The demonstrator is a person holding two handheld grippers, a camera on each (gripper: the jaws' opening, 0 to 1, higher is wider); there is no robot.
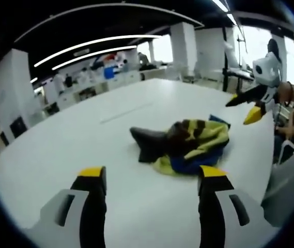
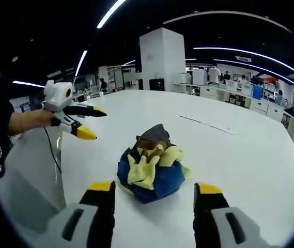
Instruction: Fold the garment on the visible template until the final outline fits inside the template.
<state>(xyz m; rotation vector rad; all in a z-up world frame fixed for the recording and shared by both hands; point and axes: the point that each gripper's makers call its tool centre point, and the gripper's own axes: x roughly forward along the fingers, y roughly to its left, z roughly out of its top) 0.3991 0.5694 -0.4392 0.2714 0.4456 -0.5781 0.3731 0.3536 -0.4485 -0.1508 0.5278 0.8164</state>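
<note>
Yellow-tipped jaws of the left gripper (image 1: 152, 175) stand wide apart at the near edge of the white table (image 1: 74, 144), holding nothing; in the right gripper view the right gripper (image 2: 154, 191) is likewise spread wide and empty. Both hover above the surface, clear of the cloth. Each tool also appears in the other's view, raised in the air on a person's hand and well apart from the garment, its jaws parted. Ahead of both lies the garment (image 1: 188, 144) (image 2: 152, 168), a crumpled heap of blue, yellow-green and dark brown fabric with a striped section, bunched near the middle of the table and not spread at any point. A faint rectangular line (image 1: 126, 112) (image 2: 209, 123) shows on the tabletop beyond the heap; whether this belongs to the template cannot be confirmed. Judgement: the task stands at its opening step, with no fold made and the heap untouched by either tool. Next move calls for lowering both grippers to opposite edges of the heap, pinching a single layer each, and drawing the fabric out flat before any fold is attempted.
</note>
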